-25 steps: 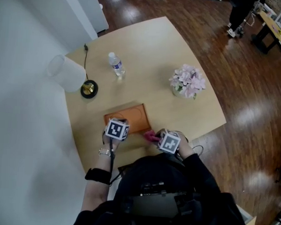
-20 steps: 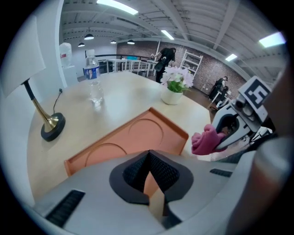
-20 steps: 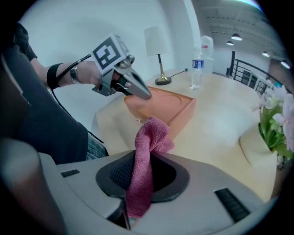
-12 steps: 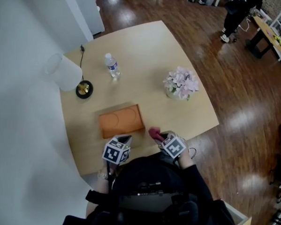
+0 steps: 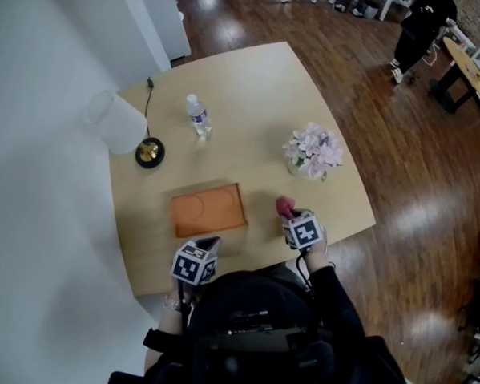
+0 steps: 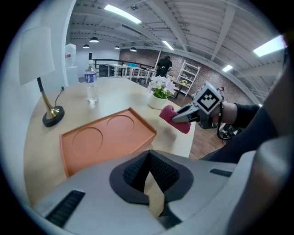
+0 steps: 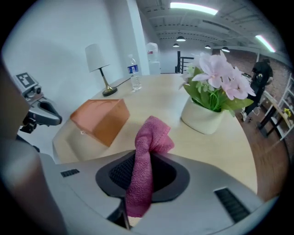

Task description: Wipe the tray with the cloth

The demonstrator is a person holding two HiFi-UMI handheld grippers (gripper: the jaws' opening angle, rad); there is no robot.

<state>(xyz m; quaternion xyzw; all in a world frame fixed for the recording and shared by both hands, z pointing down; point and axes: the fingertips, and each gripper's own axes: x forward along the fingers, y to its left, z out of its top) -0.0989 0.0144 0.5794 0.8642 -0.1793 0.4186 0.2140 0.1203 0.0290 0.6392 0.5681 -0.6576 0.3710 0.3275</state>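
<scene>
Left gripper is tilting downward, jaws together and empty; right gripper is clamping the cloth.

You're wearing black sleeves; your grey left gripper and right gripper each carry a white cube with black square markers.

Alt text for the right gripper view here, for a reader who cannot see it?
The right gripper has its jaws shut on a pink cloth that stands up between them above a pale table. Behind are an orange tray at left, a white pot of pink flowers at right, and a lamp and water bottle farther back.
</scene>
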